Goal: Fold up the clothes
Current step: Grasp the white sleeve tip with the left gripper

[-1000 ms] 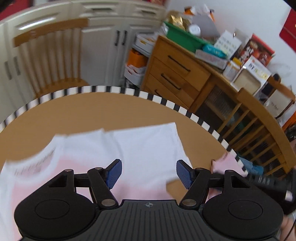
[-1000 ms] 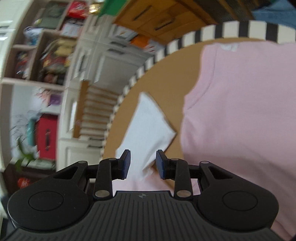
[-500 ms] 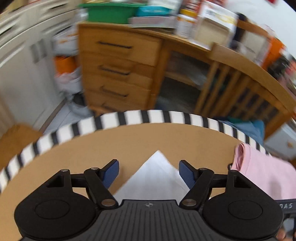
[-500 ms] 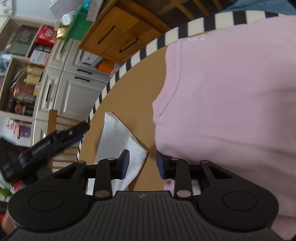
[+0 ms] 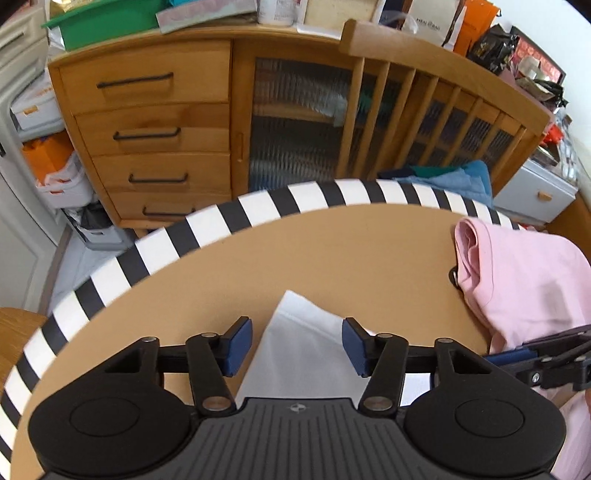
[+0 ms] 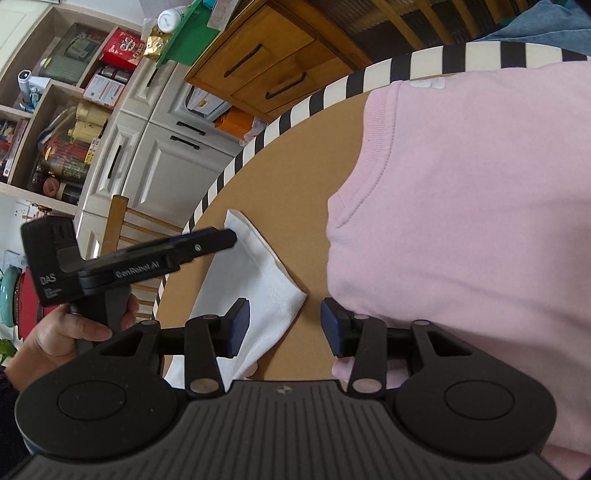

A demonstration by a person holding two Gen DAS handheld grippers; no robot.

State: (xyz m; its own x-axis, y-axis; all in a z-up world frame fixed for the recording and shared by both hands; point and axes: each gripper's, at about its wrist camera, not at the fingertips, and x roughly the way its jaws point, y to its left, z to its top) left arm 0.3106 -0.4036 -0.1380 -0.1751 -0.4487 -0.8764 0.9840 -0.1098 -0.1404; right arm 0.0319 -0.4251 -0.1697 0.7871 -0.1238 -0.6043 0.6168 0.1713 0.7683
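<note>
Left tongs [image 5: 296, 347] closing, unpinched, over white cloth [image 5: 303, 354]; right tongs [image 6: 284, 326] opening, empty; green tray [image 5: 107, 20] holding gold packets

My left gripper [image 5: 297, 345] is matte black plastic: a ribbed grey-black housing with a small round emblem, two round domed caps on either side, and angled link arms pinned with silver rivets. Its pads [image 5: 238, 345] are dark blue and ridged. My right gripper [image 6: 284, 326] is built the same. From the right wrist view, the left one's side reads "GenRobot.AI" and "DAS" in white lettering.
</note>
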